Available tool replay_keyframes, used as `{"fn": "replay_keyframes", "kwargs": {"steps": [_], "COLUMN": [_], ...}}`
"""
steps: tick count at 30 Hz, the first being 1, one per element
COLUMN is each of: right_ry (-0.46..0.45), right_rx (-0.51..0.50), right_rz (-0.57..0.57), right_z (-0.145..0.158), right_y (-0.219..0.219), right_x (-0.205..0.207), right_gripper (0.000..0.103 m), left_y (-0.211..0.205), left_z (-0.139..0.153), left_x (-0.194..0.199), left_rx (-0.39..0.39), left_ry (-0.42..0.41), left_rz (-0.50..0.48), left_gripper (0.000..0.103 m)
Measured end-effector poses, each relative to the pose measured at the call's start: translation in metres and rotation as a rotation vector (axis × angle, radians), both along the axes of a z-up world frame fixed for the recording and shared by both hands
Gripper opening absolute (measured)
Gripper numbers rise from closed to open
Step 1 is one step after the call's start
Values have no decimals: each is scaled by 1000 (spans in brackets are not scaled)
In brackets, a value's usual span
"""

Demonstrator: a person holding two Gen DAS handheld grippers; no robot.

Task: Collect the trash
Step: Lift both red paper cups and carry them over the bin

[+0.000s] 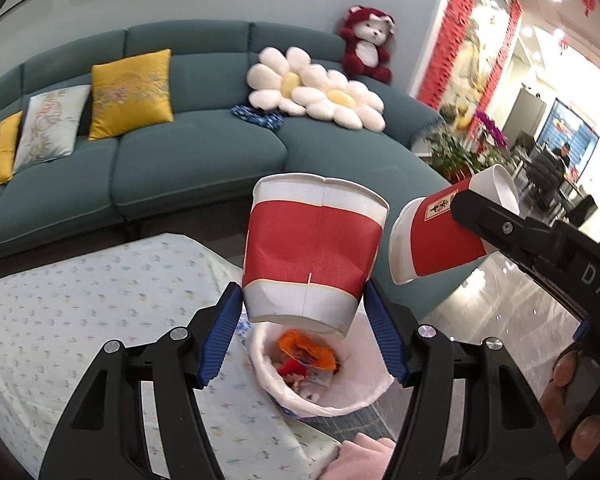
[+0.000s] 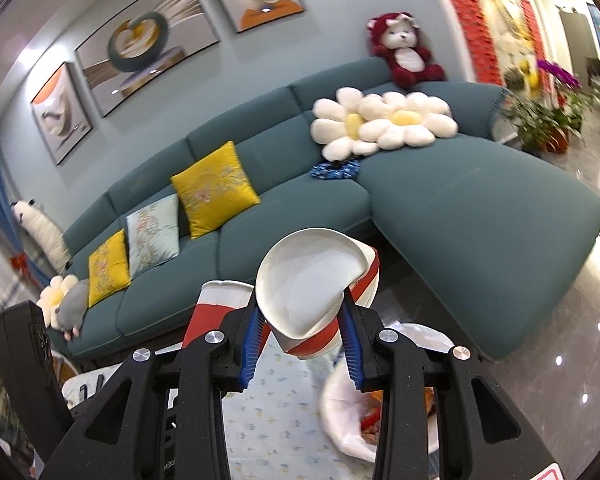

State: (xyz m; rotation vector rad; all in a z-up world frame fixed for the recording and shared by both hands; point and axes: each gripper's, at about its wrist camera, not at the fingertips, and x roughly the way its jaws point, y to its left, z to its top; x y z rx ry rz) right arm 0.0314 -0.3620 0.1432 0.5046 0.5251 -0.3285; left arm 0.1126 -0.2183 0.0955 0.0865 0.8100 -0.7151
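While both cups hang above the bin (image 1: 380, 390), the left claw (image 1: 304, 334) pinches a dented cup (image 1: 312, 252) upright by its base, and the right claw (image 2: 302, 342) pinches a second cup (image 2: 308, 284) tilted, probably so each falls straight in when released.

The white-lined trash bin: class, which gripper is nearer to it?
Left. The left gripper holds its paper cup right above the trash bin. The right gripper, with its own cup, is off to the side.
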Motion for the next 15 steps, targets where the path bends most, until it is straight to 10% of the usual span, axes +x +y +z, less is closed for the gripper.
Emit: {"fn": "replay_keyframes", "kwargs": {"steps": [15], "right_ry": [96], "right_rx": [95], "right_rz": [-66], "right_z": [-80], "right_y": [-54], "right_x": [-18], "right_gripper": [34], "left_y": [-47], "left_z": [-64], "left_x": [-6], "left_rx": [64], "left_ry": [85], "left_rz": [-40], "left_gripper": [60]}}
